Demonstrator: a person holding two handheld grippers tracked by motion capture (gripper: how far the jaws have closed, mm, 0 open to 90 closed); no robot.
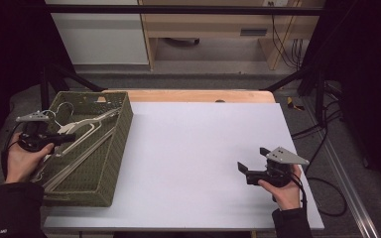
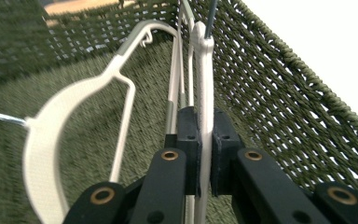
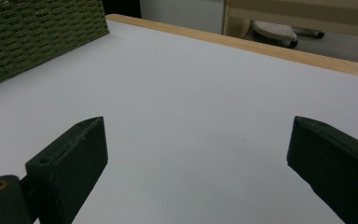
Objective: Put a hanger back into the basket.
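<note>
- Left gripper (image 2: 204, 154) clamped on the thin edge of a white hanger (image 2: 205, 84), pads pressing its flat sides; probably gripped that way because the bar is too slim to hold otherwise
- That hanger stands on edge inside the green woven basket (image 1: 121, 124), running straight ahead of the left gripper along the mesh wall
- A second white hanger (image 2: 46, 130) lies just to the side of the jaws on the basket floor, untouched
- Right gripper (image 1: 250, 168) rests well apart on the tabletop (image 1: 193, 148), jaws wide, nothing between them; likely waiting
- Surface is a pale sheet over a wooden edge; dark frame posts, cables and light cabinets beyond
</note>
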